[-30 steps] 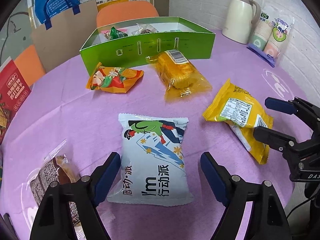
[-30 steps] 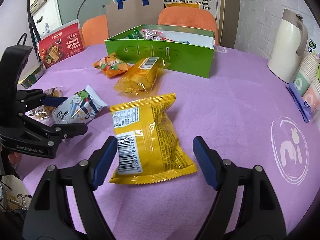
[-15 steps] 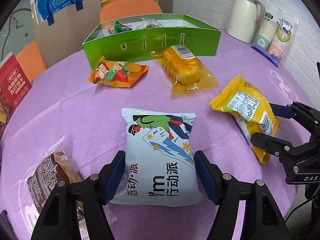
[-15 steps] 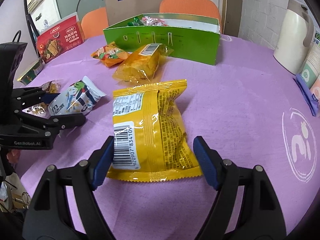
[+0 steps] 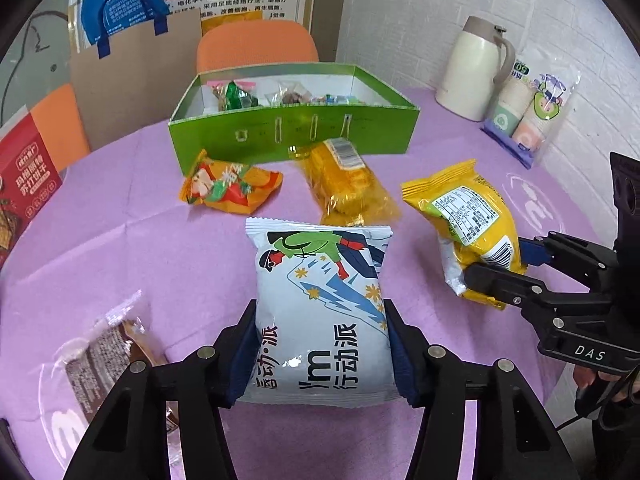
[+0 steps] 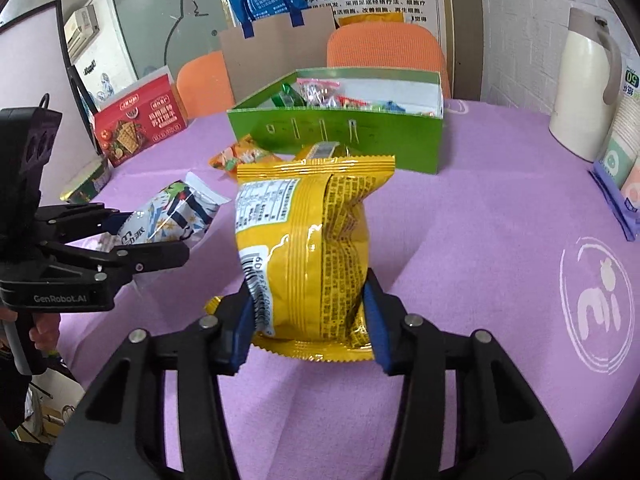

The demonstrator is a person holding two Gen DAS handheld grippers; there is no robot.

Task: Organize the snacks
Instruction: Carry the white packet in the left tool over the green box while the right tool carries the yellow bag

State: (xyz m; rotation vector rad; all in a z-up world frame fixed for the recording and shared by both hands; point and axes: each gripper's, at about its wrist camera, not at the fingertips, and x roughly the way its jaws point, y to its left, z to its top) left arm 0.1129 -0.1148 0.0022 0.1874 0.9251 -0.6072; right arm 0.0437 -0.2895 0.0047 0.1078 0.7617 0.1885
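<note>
Two grasps: left gripper (image 5: 320, 354) has just closed on white pack (image 5: 320, 300), right gripper (image 6: 310, 320) on yellow pack (image 6: 304, 240) (squeezed). Next: carry both over green box (image 5: 296, 136), release.

yellow packet (image 6: 312, 240): glossy foil | tablecloth (image 6: 480, 240): matt cloth | box (image 6: 400, 140): card
</note>
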